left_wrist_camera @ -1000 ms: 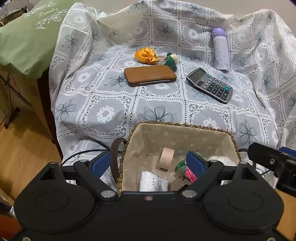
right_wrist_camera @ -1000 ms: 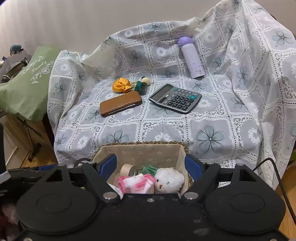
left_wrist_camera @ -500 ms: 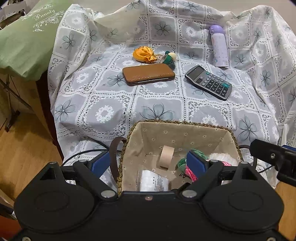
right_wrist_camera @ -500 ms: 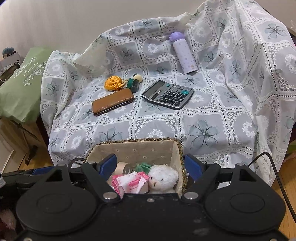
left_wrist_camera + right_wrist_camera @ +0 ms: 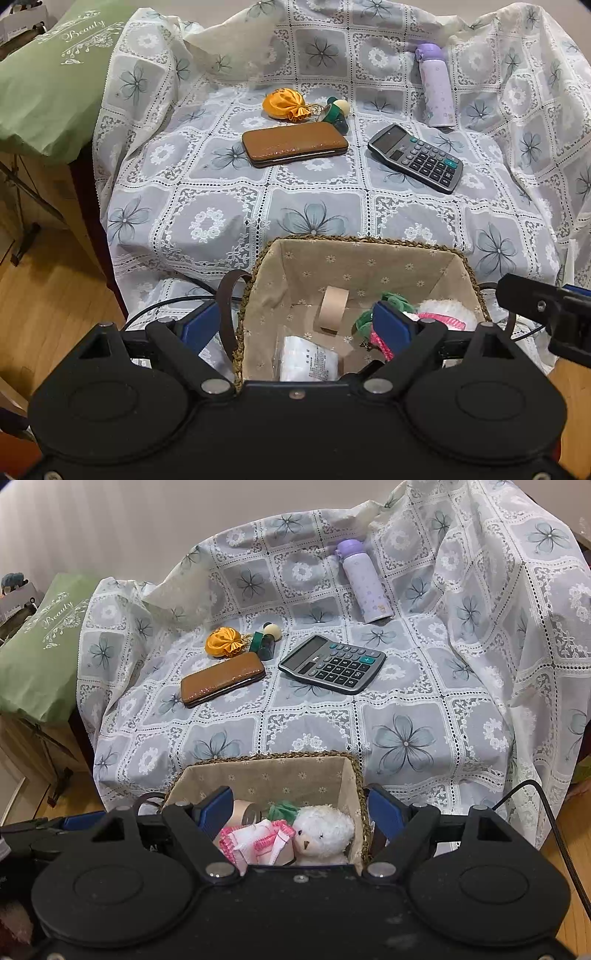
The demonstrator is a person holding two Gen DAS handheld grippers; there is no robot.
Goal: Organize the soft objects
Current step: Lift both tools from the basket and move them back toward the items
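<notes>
Both grippers, left & right, fingers apart, empty, straddle basket walls; a squeeze w/ tilt may spill bear.

The gripper body hides the basket's near wall and the white plush's lower half.

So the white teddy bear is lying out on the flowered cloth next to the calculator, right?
Not quite. The white teddy bear is inside the lined basket, beside the pink-trimmed cloth, as the right wrist view shows. The calculator does lie on the flowered cloth.
</notes>
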